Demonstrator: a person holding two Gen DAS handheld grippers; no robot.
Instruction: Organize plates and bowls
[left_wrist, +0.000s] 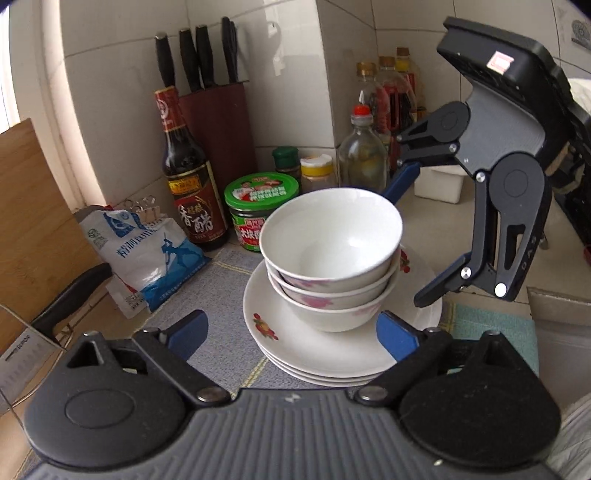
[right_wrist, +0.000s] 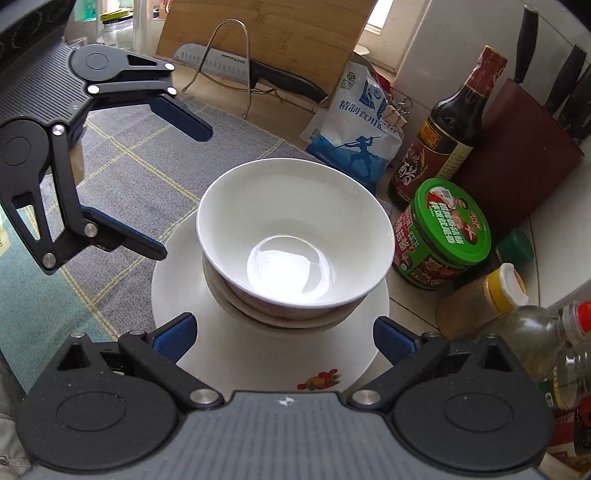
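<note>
Three white bowls (left_wrist: 330, 254) with pink flowers are nested on a stack of three white plates (left_wrist: 288, 343) with fruit prints. The top bowl (right_wrist: 293, 236) sits slightly tilted. My left gripper (left_wrist: 291, 332) is open and empty, with its blue pads either side of the near edge of the plates. My right gripper (right_wrist: 282, 336) is open and empty just above the plate stack (right_wrist: 266, 354), close to the bowls. It also shows in the left wrist view (left_wrist: 410, 236), and the left gripper shows in the right wrist view (right_wrist: 184, 192).
A checked mat (left_wrist: 225, 291) lies under the plates. Behind stand a vinegar bottle (left_wrist: 192, 177), a green-lidded jar (left_wrist: 258, 210), a salt bag (left_wrist: 147, 254), a knife block (left_wrist: 221, 122), oil bottles (left_wrist: 384, 96), a cutting board (right_wrist: 266, 40) and a knife (right_wrist: 251, 74).
</note>
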